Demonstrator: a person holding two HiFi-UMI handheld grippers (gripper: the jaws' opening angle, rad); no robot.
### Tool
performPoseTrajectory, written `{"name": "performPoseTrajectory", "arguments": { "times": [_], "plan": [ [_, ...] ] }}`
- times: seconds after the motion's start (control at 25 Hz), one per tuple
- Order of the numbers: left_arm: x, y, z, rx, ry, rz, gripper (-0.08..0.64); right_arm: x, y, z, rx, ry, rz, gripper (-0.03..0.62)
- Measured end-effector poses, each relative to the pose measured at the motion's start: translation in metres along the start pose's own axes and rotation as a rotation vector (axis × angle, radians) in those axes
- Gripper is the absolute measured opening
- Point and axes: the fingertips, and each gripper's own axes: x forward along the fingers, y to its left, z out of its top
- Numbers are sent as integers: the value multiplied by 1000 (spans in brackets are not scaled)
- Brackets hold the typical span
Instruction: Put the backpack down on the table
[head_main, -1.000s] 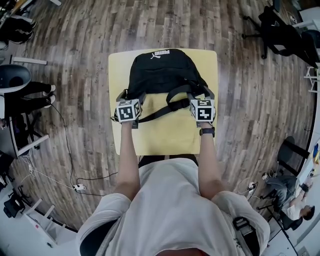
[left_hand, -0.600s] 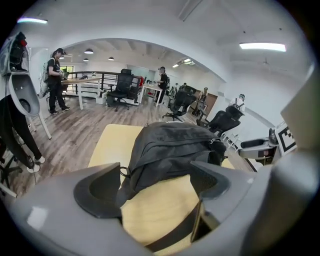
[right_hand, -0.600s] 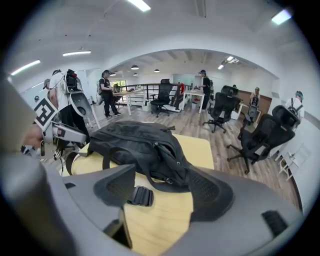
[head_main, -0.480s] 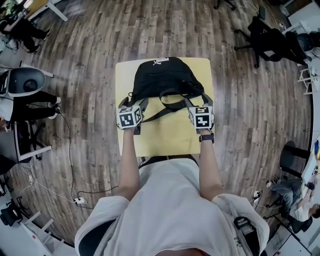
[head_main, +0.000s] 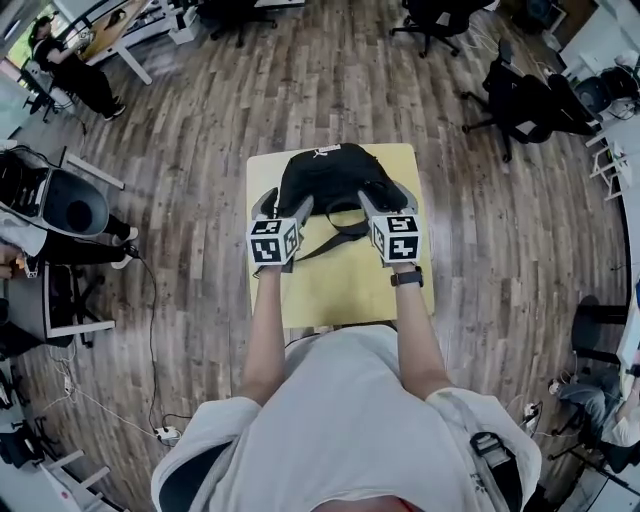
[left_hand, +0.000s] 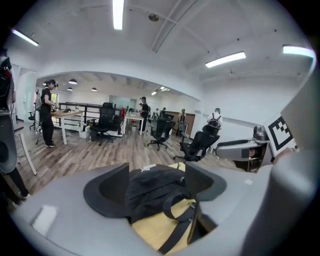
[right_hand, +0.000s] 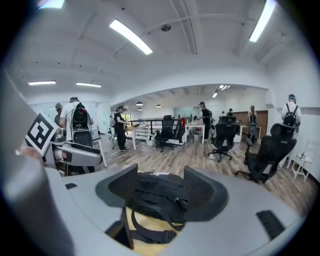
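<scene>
Black backpack (head_main: 330, 178) lies flat on the yellow surface (head_main: 340, 290), on its far half, white-logo end away from the person. A dark strap (head_main: 322, 243) trails off the pack's near side across the bare yellow top twd the person.

L tongs (head_main: 282, 206) & R tongs (head_main: 388, 198) are held side by side over the pack's near edge, L by its left corner, R by its right. Both point fwd, tilted a bit down.

L tongs: released, jaws wide apart, though they've just been closing a little. Nothing pinched btwn them; pack & strap show past the gap, lower down.

R tongs: also released, jaws spread & empty, pack seen beyond the tips.

Black watch (head_main: 407, 278) on the R wrist. Wood-plank floor (head_main: 200, 150) all round the surface. Black office chairs (head_main: 520, 100) stand off to the far right, well apart from it.
</scene>
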Motion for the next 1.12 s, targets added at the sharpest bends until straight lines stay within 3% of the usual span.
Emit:
{"name": "performPoseTrajectory", "arguments": {
  "times": [0.08,0.24,0.36,0.64,0.88,1.12],
  "plan": [
    [-12,-4,29,14,-74,13,340,-10,4,24,-18,-54,-8,295],
    [-36,-14,74,56,-185,39,291,-32,9,67,-46,-166,-31,229],
    [-55,-19,98,74,-241,62,213,-48,15,94,-67,-230,-55,183],
    [-99,-35,148,131,-411,106,104,-80,34,134,-101,-330,-48,72],
    [-112,-45,157,130,-449,115,11,-94,33,143,-90,-357,-97,17],
    [-111,-49,149,112,-431,91,11,-96,35,135,-98,-345,-111,12]
  ]
}}
